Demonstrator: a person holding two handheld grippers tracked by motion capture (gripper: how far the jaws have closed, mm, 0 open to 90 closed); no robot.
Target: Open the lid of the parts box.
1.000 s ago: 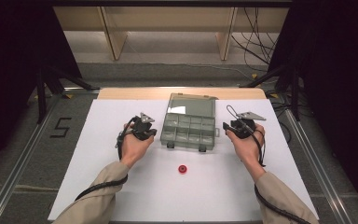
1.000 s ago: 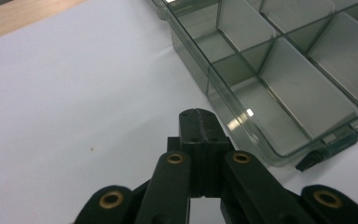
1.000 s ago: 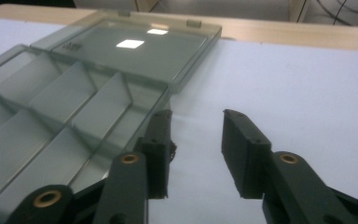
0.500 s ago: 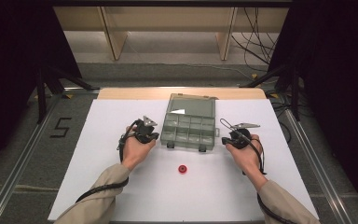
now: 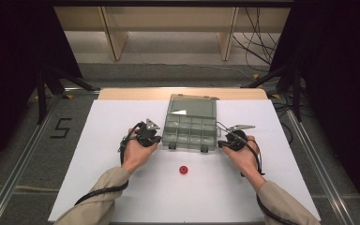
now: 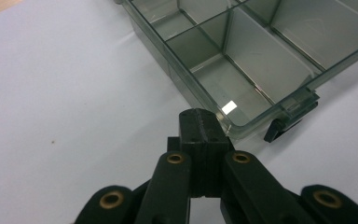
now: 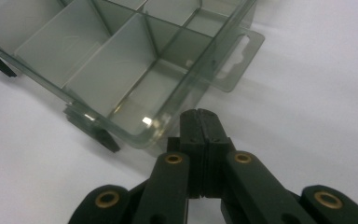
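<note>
A clear plastic compartment box (image 5: 190, 131) lies open on the white table, its lid (image 5: 192, 107) folded back away from me and its compartments empty. My left gripper (image 5: 155, 138) is shut, with its tips at the box's front left corner. In the left gripper view the closed jaws (image 6: 201, 116) point at that corner of the box (image 6: 256, 51). My right gripper (image 5: 221, 143) is shut too, at the front right corner. Its closed jaws (image 7: 200, 116) sit just short of the box wall (image 7: 112, 60). Neither gripper holds anything, and I cannot tell whether either touches the box.
A small red round part (image 5: 183, 169) lies on the white table (image 5: 98, 178) in front of the box, between my hands. Black latches (image 6: 279, 130) stick out from the box's front edge. A hang tab (image 7: 235, 60) juts from its right side. Dark stands flank the table.
My right gripper has come down and in toward the box's front right corner, and its jaws have closed with nothing in them. The left gripper has stayed put.
</note>
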